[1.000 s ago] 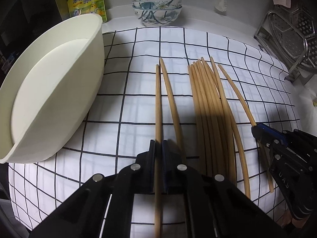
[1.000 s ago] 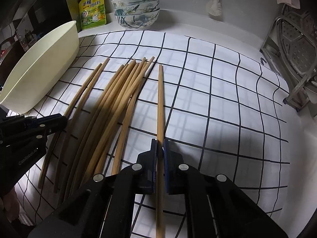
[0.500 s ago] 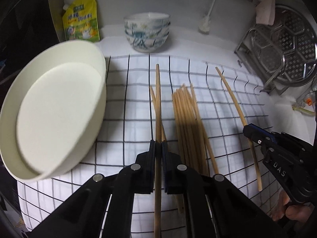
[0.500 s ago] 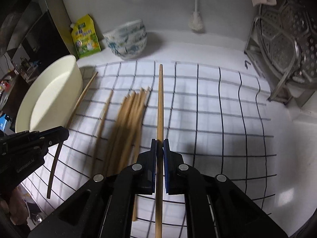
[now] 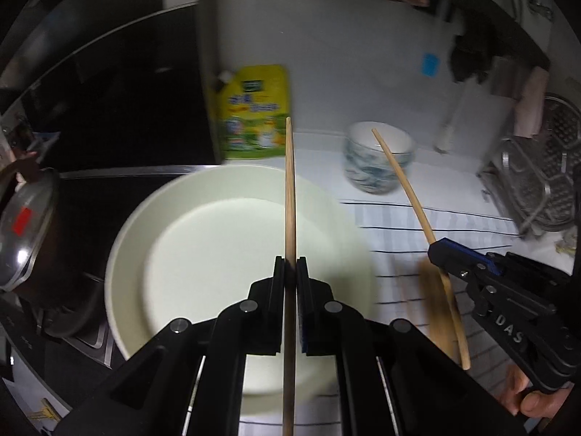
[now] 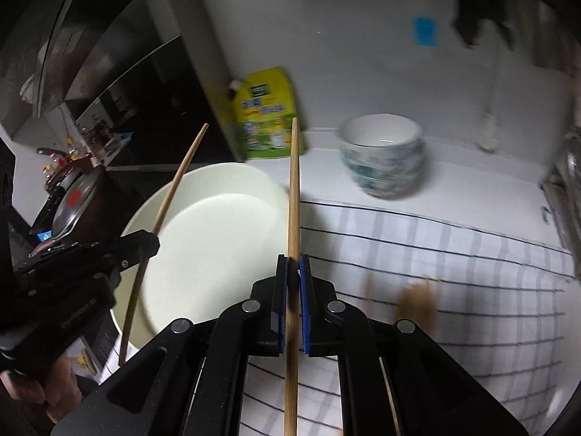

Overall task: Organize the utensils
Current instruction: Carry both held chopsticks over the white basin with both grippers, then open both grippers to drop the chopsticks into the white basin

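My left gripper is shut on one wooden chopstick, held in the air above the cream basin. My right gripper is shut on a second chopstick, its tip over the basin's right rim. Each gripper shows in the other's view: the right gripper with its chopstick, and the left gripper with its chopstick. The other chopsticks lie blurred on the checked cloth.
A yellow-green pouch and stacked patterned bowls stand against the back wall. A metal rack is at the right. A dark pot with a glass lid sits left of the basin. A person's hand holds the right gripper.
Both grippers have lifted their chopsticks off the cloth and swung up and left, from over the chopstick row to over the basin. Both stay shut.
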A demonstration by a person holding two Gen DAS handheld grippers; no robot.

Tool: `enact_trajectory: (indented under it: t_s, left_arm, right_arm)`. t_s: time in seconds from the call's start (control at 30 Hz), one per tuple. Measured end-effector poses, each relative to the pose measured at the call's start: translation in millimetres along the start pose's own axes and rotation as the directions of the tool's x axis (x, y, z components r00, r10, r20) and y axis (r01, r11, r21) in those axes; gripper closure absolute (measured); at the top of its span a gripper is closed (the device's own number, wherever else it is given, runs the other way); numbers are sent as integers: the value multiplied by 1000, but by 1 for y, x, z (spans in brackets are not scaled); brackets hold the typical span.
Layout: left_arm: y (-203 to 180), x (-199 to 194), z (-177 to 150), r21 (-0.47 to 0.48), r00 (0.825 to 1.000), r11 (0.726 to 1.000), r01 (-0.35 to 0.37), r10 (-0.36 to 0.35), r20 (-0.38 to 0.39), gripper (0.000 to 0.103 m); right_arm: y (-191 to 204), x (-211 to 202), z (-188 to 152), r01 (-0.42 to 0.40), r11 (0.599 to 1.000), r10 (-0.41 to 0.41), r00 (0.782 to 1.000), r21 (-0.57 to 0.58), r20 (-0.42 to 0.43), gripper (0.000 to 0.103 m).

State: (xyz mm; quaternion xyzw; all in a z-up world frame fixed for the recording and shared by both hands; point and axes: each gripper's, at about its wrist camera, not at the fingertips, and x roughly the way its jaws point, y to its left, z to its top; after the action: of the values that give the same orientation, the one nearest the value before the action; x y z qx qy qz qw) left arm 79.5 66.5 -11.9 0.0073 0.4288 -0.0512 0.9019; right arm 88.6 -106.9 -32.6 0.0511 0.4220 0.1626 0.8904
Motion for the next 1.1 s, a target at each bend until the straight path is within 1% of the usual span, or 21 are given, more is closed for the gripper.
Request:
enact_trajectory:
  t_s: [0.03, 0.13, 0.2, 0.33, 0.43, 0.6, 0.77, 0.8, 0.83, 0.87, 0.93, 0.97, 1.0, 1.03, 1.1]
  left_arm:
    - [13, 7, 0, -2, 1000, 1000, -21, 21, -8, 96]
    - [44, 28, -1, -13, 998, 999, -48, 47, -49, 96]
    - [59, 40, -3, -15, 996, 998, -55, 54, -70, 96]
    - [77, 67, -5, -18, 991, 999, -48, 45, -122, 96]
    - [83, 80, -8, 5, 988, 999, -44, 44, -145, 96]
    - [86, 93, -14, 18, 985, 1000, -22, 25, -173, 96]
    - [90, 104, -16, 12, 979, 1000, -16, 18, -205, 95]
    - [90, 104, -16, 11, 979, 1000, -20, 22, -202, 94]
    - [91, 102, -16, 11, 980, 1000, -19, 21, -196, 91]
    - [92, 100, -15, 9, 981, 1000, -20, 21, -191, 89]
    - [95, 95, -14, -3, 983, 1000, -29, 28, -180, 70]
    - [96, 92, -14, -11, 984, 999, -31, 29, -174, 65]
    - [98, 89, -13, -19, 985, 999, -35, 31, -167, 54]
    - [100, 84, -14, -26, 988, 999, -39, 34, -152, 53]
    - [101, 78, -14, -30, 988, 999, -42, 37, -147, 53]
  right_arm:
    - [13, 11, 5, -13, 1000, 13, 1000, -5, -9, 97]
    - [43, 41, 13, -43, 999, 43, 998, -11, -38, 97]
    - [57, 60, 18, -61, 998, 61, 996, -8, -59, 97]
    - [74, 98, 17, -61, 998, 61, 992, 7, -115, 97]
    - [77, 117, 11, -37, 999, 42, 986, 30, -159, 97]
    - [70, 136, -2, 5, 998, 8, 976, 62, -215, 97]
    - [62, 138, -7, 35, 995, -14, 973, 90, -232, 96]
    - [61, 135, -7, 42, 995, -20, 974, 93, -225, 94]
    - [62, 133, -6, 47, 994, -26, 976, 94, -215, 88]
    - [62, 130, -5, 50, 995, -30, 979, 92, -204, 87]
    - [64, 125, -3, 57, 995, -41, 981, 82, -189, 87]
    - [64, 122, -1, 61, 995, -46, 983, 79, -179, 86]
    - [65, 119, 0, 61, 995, -45, 983, 81, -181, 86]
    - [65, 116, 1, 59, 995, -44, 983, 78, -177, 86]
    - [68, 108, 0, 59, 996, -46, 984, 69, -172, 86]
